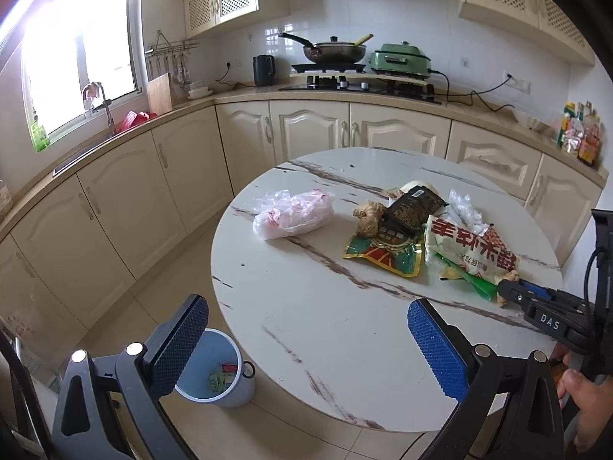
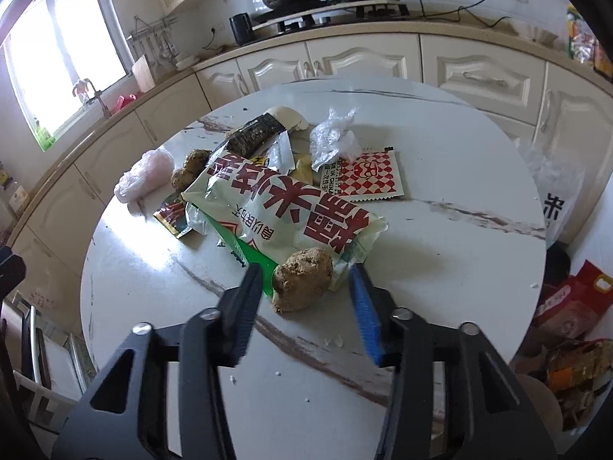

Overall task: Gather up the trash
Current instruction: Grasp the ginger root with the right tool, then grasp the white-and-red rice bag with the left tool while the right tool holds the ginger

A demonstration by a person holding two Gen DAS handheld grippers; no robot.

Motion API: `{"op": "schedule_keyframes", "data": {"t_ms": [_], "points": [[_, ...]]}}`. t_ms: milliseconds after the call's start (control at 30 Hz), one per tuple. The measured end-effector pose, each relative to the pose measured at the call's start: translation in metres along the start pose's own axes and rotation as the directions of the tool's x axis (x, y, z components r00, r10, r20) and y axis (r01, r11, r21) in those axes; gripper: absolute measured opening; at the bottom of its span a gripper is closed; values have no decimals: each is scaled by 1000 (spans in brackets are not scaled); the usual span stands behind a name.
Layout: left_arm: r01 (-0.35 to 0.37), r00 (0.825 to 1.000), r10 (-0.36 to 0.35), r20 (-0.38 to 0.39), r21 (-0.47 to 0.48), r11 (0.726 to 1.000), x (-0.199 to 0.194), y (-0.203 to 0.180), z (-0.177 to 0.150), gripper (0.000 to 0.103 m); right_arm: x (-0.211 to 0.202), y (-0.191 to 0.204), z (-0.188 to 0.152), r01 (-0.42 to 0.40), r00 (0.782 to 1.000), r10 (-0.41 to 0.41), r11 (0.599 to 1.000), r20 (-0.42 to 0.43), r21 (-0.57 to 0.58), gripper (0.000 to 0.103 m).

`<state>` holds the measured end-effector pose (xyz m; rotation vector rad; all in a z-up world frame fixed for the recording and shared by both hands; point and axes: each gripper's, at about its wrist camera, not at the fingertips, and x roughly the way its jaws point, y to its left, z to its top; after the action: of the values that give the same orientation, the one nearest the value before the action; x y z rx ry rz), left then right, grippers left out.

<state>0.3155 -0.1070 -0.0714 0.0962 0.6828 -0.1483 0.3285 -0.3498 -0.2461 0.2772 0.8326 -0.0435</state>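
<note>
1. Round marble table (image 1: 329, 329) in a kitchen; bin (image 1: 218, 375) on the floor at its left.
2. Left gripper (image 1: 306, 349) gapes, empty.
3. Right gripper (image 2: 306, 299) straddles the ginger (image 2: 302, 278), pads not touching; closing carelessly could snag the wrapper (image 2: 283, 207) behind.

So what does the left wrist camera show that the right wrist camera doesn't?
Only the left wrist view shows the blue trash bin on the floor beside the table. Only the right wrist view shows the red-and-white checkered packet. Both show the round marble table, the big white wrapper with red characters and the pink plastic bag.
</note>
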Motion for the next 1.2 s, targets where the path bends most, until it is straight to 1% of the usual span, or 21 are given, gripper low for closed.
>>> {"op": "schedule_keyframes", "data": {"t_ms": [33, 133, 167, 267, 367, 433, 467, 567, 600, 700, 733, 800, 933, 1000, 1033, 1133, 1200], "points": [[7, 1000, -7, -6, 4, 1000, 8, -3, 6, 102, -2, -3, 1, -8, 1000, 8, 1000, -2, -3, 30], [22, 1000, -22, -17, 12, 1000, 22, -10, 7, 102, -10, -11, 3, -3, 1000, 3, 1000, 16, -7, 30], [26, 999, -26, -21, 13, 1000, 27, -12, 10, 102, -15, -15, 5, 4, 999, -3, 1000, 32, -5, 30], [36, 999, -36, -32, 14, 999, 33, -13, 6, 102, -26, -25, 18, 36, 996, -37, 999, 86, 7, 30], [36, 999, -36, -35, 22, 999, 36, -15, 4, 102, -23, -40, 38, 83, 991, -84, 996, 105, 16, 30], [34, 999, -34, -38, 17, 999, 38, -14, 6, 102, -12, -44, 56, 107, 988, -105, 994, 113, -7, 30], [37, 999, -36, -38, 13, 999, 39, -13, 6, 102, -4, -46, 64, 116, 988, -114, 993, 104, -20, 30], [48, 998, -47, -43, 6, 999, 38, -12, 5, 102, 21, -47, 76, 73, 996, -71, 996, 53, -54, 30], [48, 998, -47, -41, 2, 999, 31, -10, -4, 102, 28, -41, 76, 57, 998, -55, 995, 24, -87, 30], [42, 998, -43, -47, -18, 999, 31, -8, -8, 102, 34, -17, 62, -31, 999, 26, 990, -32, -140, 30], [44, 998, -45, -54, -28, 999, 34, -6, -9, 102, 34, -7, 55, -42, 999, 36, 988, -39, -151, 30], [58, 995, -61, -80, -50, 997, 42, -6, -9, 102, 34, 13, 42, -80, 995, 68, 980, -69, -180, 30], [85, 987, -95, -127, -83, 993, 57, -9, -10, 102, 31, 47, 22, -149, 986, 129, 963, -103, -222, 30], [91, 984, -104, -147, -91, 992, 65, -12, -7, 102, 29, 57, 15, -211, 974, 187, 950, -126, -229, 30], [96, 981, -110, -159, -92, 991, 68, -15, -7, 102, 27, 58, 13, -217, 974, 194, 950, -120, -223, 30], [104, 976, -118, -185, -85, 991, 80, -26, -5, 102, 19, 45, 15, -166, 985, 153, 969, -83, -182, 30], [105, 972, -118, -205, -69, 992, 92, -35, -5, 102, 15, 32, 17, -151, 987, 141, 975, -71, -161, 30]]}}
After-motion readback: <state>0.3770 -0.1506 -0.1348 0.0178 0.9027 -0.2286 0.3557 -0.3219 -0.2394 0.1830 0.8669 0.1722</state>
